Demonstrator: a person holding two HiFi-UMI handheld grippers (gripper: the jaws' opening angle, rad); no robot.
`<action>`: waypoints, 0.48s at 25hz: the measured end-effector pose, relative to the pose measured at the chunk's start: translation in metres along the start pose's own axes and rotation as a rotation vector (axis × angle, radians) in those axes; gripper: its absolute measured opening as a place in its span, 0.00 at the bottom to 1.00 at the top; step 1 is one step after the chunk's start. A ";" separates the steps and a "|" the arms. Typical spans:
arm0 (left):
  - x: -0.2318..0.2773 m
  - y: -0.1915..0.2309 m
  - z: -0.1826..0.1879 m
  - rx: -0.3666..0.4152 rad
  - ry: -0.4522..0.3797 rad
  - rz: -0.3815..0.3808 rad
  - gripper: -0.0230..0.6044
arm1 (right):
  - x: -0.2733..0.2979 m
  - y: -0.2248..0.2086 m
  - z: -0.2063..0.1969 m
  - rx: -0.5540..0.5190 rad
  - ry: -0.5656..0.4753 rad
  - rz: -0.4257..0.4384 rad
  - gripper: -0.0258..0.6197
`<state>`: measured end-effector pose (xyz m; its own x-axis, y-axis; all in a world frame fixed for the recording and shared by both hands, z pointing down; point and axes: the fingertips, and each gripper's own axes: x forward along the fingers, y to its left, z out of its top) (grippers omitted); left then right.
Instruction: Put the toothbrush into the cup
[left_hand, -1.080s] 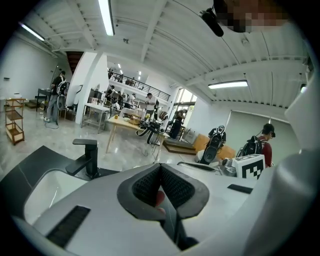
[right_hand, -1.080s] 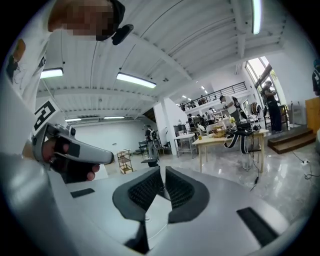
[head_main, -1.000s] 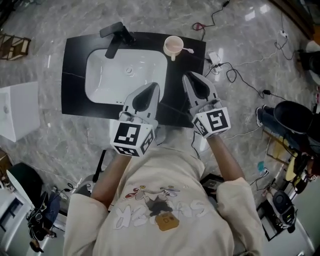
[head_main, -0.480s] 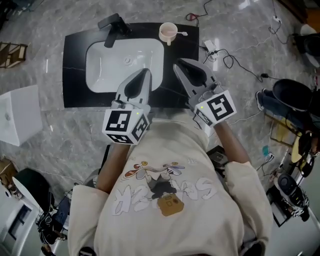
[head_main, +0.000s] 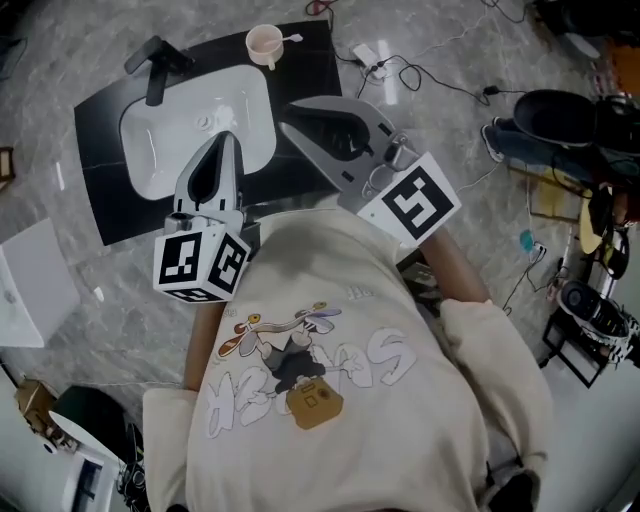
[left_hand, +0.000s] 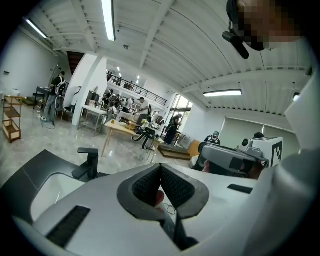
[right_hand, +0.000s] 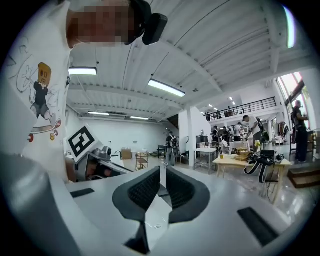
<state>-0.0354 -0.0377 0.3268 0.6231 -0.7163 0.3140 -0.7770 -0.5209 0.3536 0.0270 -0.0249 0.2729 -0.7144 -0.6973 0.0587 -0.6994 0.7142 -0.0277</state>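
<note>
A pale pink cup (head_main: 263, 42) stands at the back right corner of the black counter (head_main: 100, 190). A white toothbrush (head_main: 291, 38) rests in it, its end sticking out over the rim to the right. Both grippers are held up in front of the person's chest, well short of the cup. My left gripper (head_main: 226, 137) hangs over the white basin (head_main: 170, 155), jaws shut and empty (left_hand: 160, 166). My right gripper (head_main: 287, 112) is higher and nearer the head camera, pointing about level, jaws shut with nothing between them (right_hand: 161, 169).
A black faucet (head_main: 157, 62) stands at the basin's back left. Cables and a power strip (head_main: 365, 55) lie on the marble floor to the right, near a black seat (head_main: 550, 110). A white box (head_main: 30, 290) sits on the left. Tables and people fill the hall beyond.
Both grippers have lifted away from the counter toward the chest, the right one rising more and rolling. The head view has swung, so the sink now sits further up and left.
</note>
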 end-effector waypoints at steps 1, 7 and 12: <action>-0.002 -0.001 0.000 -0.003 -0.002 -0.004 0.05 | -0.003 -0.001 0.003 0.006 -0.005 -0.015 0.09; -0.004 -0.008 0.011 -0.017 -0.026 -0.023 0.05 | -0.010 -0.005 0.010 0.017 -0.007 -0.064 0.09; -0.006 -0.016 0.017 -0.007 -0.044 -0.036 0.05 | -0.009 0.006 0.021 0.041 -0.093 -0.148 0.09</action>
<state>-0.0277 -0.0331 0.3044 0.6460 -0.7168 0.2624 -0.7534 -0.5432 0.3705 0.0292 -0.0155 0.2509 -0.6014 -0.7985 -0.0277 -0.7959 0.6018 -0.0661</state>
